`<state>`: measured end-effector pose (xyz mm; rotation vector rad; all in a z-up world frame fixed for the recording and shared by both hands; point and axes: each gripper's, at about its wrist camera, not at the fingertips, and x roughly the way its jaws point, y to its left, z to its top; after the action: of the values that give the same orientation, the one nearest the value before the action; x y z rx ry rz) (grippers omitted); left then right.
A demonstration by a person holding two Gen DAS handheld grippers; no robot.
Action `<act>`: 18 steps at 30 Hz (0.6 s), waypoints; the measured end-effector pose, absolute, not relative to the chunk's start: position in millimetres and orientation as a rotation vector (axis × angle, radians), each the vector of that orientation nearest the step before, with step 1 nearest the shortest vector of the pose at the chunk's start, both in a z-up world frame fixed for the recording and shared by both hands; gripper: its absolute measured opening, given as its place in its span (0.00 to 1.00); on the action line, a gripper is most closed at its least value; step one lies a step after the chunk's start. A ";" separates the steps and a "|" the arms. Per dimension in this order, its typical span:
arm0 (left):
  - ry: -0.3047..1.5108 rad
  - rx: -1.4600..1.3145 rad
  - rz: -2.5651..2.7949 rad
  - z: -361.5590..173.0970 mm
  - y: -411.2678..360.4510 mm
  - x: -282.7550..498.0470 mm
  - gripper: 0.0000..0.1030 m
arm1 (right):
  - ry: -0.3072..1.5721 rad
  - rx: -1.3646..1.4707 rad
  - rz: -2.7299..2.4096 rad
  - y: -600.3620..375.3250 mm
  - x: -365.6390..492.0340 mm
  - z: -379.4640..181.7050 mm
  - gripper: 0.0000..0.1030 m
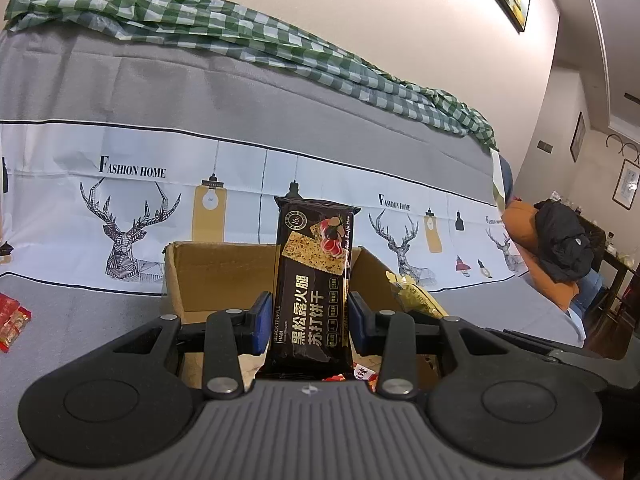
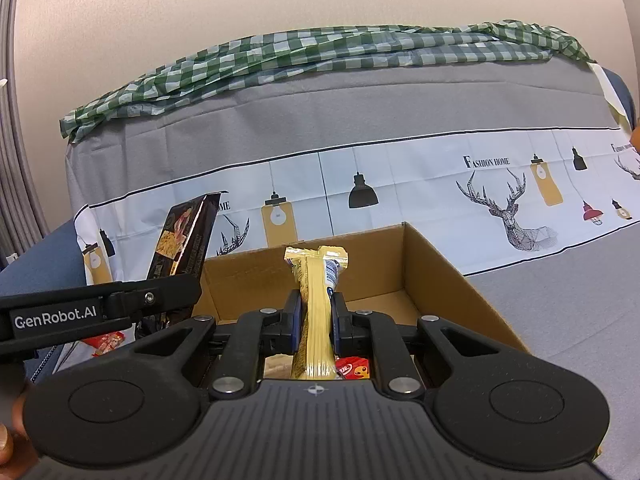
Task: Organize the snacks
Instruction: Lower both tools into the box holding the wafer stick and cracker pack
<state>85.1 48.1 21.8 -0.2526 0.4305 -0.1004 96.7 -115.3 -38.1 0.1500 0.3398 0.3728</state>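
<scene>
My left gripper (image 1: 308,316) is shut on a black cracker packet (image 1: 314,280), held upright above the open cardboard box (image 1: 216,268). That black cracker packet (image 2: 184,240) also shows at the left of the right wrist view, clamped in the left gripper's arm (image 2: 100,312). My right gripper (image 2: 316,316) is shut on a yellow snack packet (image 2: 316,300), standing upright over the cardboard box (image 2: 440,264). The yellow snack packet (image 1: 416,296) peeks in at the right of the left wrist view. Red snack packs (image 2: 352,370) lie in the box bottom.
The box sits on a sofa draped in a grey and white deer-print cover (image 1: 132,208), with a green checked cloth (image 1: 240,36) along the backrest. Red snack packs (image 1: 12,320) lie on the seat at the left. A black jacket (image 1: 564,240) rests on an orange cushion at far right.
</scene>
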 end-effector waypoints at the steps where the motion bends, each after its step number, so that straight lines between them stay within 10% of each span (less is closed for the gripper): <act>1: 0.429 -0.251 -0.102 22.0 47.6 84.7 0.42 | 0.340 0.150 0.373 -115.5 96.7 -38.1 0.14; 18: 0.423 -0.254 -0.128 22.5 39.8 88.5 0.42 | 0.334 0.144 0.348 -116.8 96.0 -39.6 0.14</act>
<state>88.5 39.8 22.5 -0.2538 0.4229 -0.1282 96.0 -116.8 -39.6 0.1436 0.3338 0.3485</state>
